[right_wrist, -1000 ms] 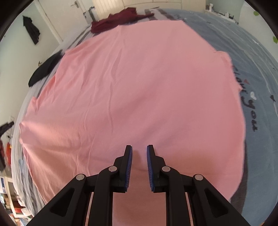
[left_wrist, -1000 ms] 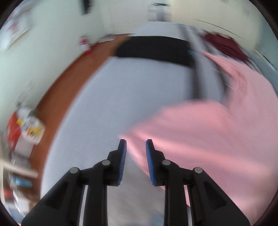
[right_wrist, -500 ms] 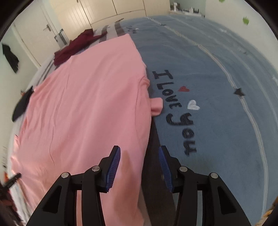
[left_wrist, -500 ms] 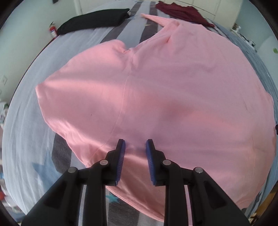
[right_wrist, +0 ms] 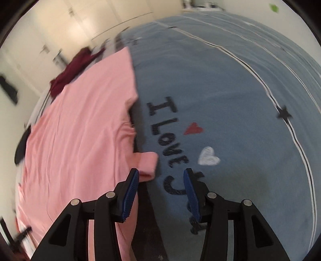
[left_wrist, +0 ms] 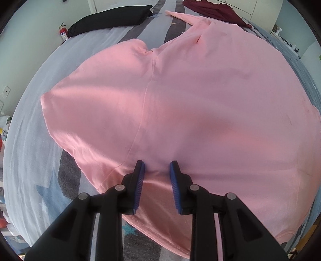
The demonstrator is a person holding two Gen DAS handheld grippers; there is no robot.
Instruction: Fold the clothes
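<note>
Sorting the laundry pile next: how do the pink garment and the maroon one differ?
The pink garment lies spread flat across the bed, close under the left tongs; the maroon garment lies crumpled at the far end. The pink one covers far more of the bed. Both are plain, unpatterned fabric.

The pink garment (left_wrist: 200, 112) runs out of the left wrist view at the lower right, so its hem there cannot be traced. The left gripper (left_wrist: 156, 170) hides the cloth directly beneath its fingers; whether the pads touch the fabric cannot be told. In the right wrist view the far side of the pink garment (right_wrist: 80, 130) is motion-blurred, as are the maroon garment (right_wrist: 70, 70) beyond it and the cupboards (right_wrist: 80, 22) behind.
</note>
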